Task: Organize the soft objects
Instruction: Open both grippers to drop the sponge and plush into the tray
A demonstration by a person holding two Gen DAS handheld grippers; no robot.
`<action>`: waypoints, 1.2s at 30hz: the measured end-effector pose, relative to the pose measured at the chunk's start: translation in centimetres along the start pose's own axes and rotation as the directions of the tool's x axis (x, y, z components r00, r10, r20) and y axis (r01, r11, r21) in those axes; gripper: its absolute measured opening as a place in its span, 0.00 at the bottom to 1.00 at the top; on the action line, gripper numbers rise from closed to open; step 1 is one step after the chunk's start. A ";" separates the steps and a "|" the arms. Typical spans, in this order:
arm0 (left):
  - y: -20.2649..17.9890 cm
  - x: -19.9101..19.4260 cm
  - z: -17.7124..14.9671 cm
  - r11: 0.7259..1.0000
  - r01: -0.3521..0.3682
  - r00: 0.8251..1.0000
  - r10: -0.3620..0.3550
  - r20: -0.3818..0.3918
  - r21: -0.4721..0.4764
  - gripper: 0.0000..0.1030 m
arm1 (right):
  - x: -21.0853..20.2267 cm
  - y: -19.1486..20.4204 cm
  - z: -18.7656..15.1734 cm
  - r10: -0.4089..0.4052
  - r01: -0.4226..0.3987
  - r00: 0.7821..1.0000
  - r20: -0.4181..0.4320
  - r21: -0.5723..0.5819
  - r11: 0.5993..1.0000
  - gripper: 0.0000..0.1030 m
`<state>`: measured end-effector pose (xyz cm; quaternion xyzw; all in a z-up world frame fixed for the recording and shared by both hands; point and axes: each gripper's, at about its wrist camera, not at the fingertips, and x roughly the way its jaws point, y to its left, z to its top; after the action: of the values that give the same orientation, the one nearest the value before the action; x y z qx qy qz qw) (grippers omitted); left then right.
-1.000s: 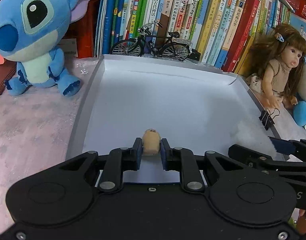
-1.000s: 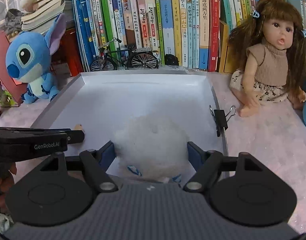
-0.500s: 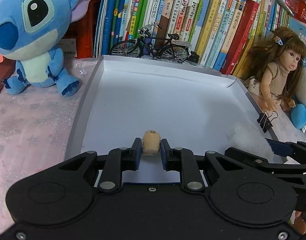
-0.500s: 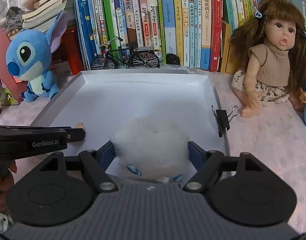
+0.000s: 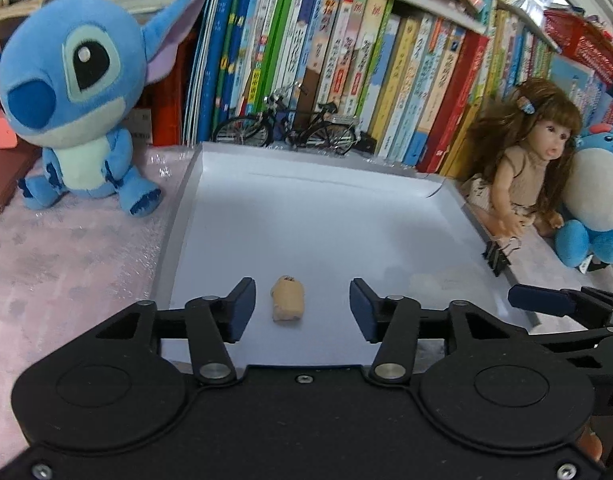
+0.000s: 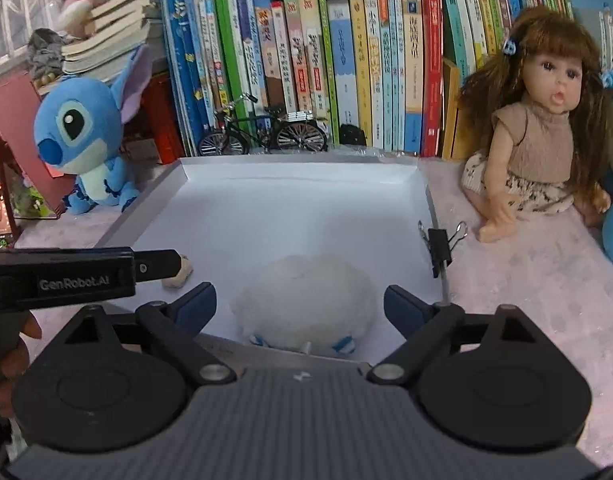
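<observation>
White tray (image 5: 318,220) takes two soft items near its front edge: tan squishy (image 5: 288,298) at left, white plush (image 6: 306,304) at right. Blue plush (image 5: 74,92), doll (image 5: 534,160) and second blue plush (image 5: 598,200) sit outside on pink cloth; I judge those still to sort. My left gripper (image 5: 302,308) has just been opening, jaws clear of squishy lying between them. My right gripper (image 6: 300,306) has just been opening too, wide, pads flanking white plush without pressing it.
</observation>
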<state>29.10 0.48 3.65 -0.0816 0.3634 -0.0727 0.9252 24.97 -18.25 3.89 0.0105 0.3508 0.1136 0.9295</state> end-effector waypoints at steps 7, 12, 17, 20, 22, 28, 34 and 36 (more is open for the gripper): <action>-0.5 -2.8 -0.2 0.999 0.008 1.000 -0.008 0.016 0.045 0.58 | -2.9 0.1 -0.5 0.001 0.000 0.999 0.047 -0.030 1.000 0.97; -0.7 -4.7 -1.1 0.998 0.016 0.999 -0.018 0.027 0.062 0.62 | -4.8 0.4 -1.3 0.000 0.004 0.997 0.075 -0.059 0.998 0.99; -0.6 -6.8 -2.2 0.998 0.028 0.999 -0.030 0.039 0.056 0.68 | -6.7 0.7 -2.7 -0.001 0.012 0.995 0.098 -0.103 0.995 1.00; -1.0 -8.3 -2.9 0.996 0.029 0.997 -0.035 0.067 0.083 0.76 | -7.7 1.0 -3.5 0.002 0.012 0.993 0.115 -0.129 0.992 1.00; -1.3 -9.3 -3.5 0.995 0.019 0.995 -0.028 0.093 0.102 0.77 | -8.4 1.2 -4.0 -0.004 0.023 0.992 0.129 -0.150 0.988 1.00; -2.4 -11.7 -4.8 0.988 0.058 0.990 -0.076 0.122 0.142 0.78 | -10.4 1.8 -4.7 -0.013 0.045 0.985 0.172 -0.186 0.982 1.00; -2.9 -13.6 -6.3 0.984 0.076 0.987 -0.098 0.131 0.163 0.78 | -12.0 1.9 -5.6 0.006 0.030 0.981 0.194 -0.181 0.983 1.00; -3.0 -14.2 -6.9 0.982 0.083 0.986 -0.106 0.133 0.168 0.78 | -12.4 1.9 -6.0 0.006 0.030 0.980 0.199 -0.177 0.984 1.00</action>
<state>13.91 -0.34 8.62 -0.0283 0.2857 -0.1397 0.9477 11.62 -19.46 7.56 -0.0639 0.2447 0.1376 0.9577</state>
